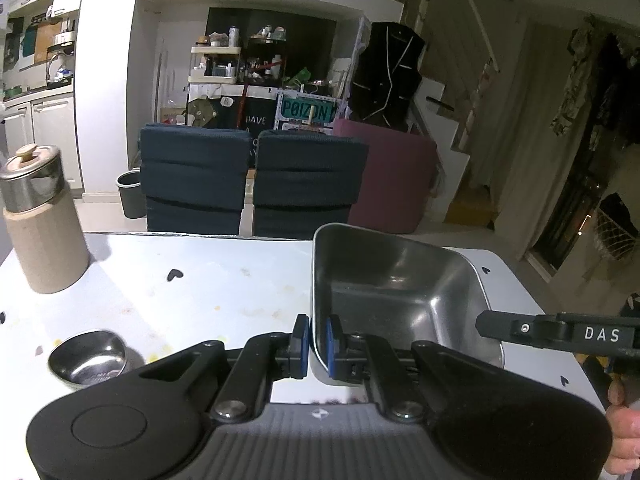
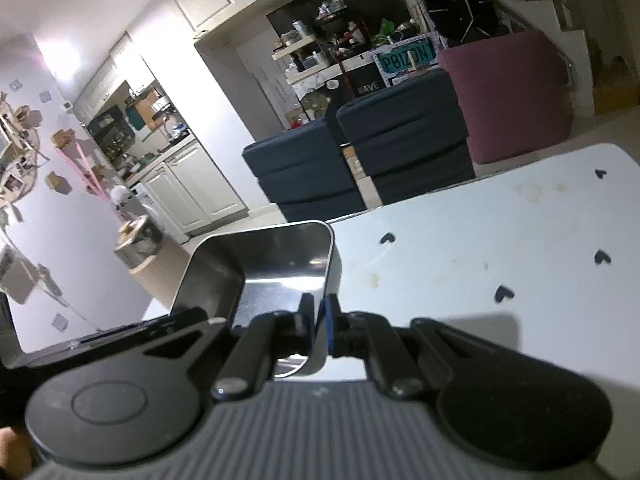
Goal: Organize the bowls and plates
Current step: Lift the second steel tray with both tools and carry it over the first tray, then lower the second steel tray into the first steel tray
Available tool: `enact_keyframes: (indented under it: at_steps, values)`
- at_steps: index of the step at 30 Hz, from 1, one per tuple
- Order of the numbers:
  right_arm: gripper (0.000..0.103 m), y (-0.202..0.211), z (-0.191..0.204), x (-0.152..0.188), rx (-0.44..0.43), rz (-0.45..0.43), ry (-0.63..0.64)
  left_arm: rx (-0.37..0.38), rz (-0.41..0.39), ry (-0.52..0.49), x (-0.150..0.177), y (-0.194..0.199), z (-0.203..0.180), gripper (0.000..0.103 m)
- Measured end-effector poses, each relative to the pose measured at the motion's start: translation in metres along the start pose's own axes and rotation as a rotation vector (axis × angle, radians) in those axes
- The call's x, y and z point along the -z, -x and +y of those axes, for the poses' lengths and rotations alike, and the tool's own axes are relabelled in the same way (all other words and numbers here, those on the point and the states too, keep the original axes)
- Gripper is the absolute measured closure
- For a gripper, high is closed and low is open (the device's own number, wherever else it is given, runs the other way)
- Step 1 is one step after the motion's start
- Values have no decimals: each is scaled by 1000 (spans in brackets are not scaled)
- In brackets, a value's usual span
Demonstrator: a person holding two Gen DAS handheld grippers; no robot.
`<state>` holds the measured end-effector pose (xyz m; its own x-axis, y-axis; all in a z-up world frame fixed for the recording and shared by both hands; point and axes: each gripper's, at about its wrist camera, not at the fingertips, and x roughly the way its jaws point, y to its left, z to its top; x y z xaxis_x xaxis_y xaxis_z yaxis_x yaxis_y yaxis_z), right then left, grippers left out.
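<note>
Steel tray (image 1: pixel 400 280) rim pinched in both grippers' jaws.

We log: rectangular steel tray (image 1: pixel 400 280) on white table (image 1: pixel 200 280), R side; small round steel bowl (image 1: pixel 90 354) front-L; beige steel-lidded canister (image 1: pixel 40 220) back-L; two dark-blue chairs (image 1: pixel 192 176) behind table.

The tray (image 1: pixel 384 280) was shiny brushed metal, the small bowl (image 1: pixel 90 356) polished metal. The table (image 1: pixel 200 280) looked smooth, matt and stained. The chairs (image 1: pixel 192 176) were dark cloth.

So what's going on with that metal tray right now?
Left gripper and right gripper both clamped on metal tray walls. Small steel bowl sits apart on table. Nothing blocking.
</note>
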<state>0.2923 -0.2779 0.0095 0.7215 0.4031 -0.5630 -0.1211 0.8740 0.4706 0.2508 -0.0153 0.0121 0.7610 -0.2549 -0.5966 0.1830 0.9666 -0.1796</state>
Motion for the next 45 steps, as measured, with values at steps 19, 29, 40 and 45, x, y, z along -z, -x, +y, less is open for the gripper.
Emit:
enact_keyframes:
  at_steps: [19,29,40,45]
  values:
    - [95,2,44,55,-83,99,42,-61,61,44,66,53,56,94]
    - [95,-44,66,73,-58,250,133,-106,159,50,90,47,85,94]
    - [95,-86,82,96,-10,373,187,-113,206,34,96,42,92,89]
    - [95,-101,85,107,28,406,219,-116,223,24,98,39,91,87]
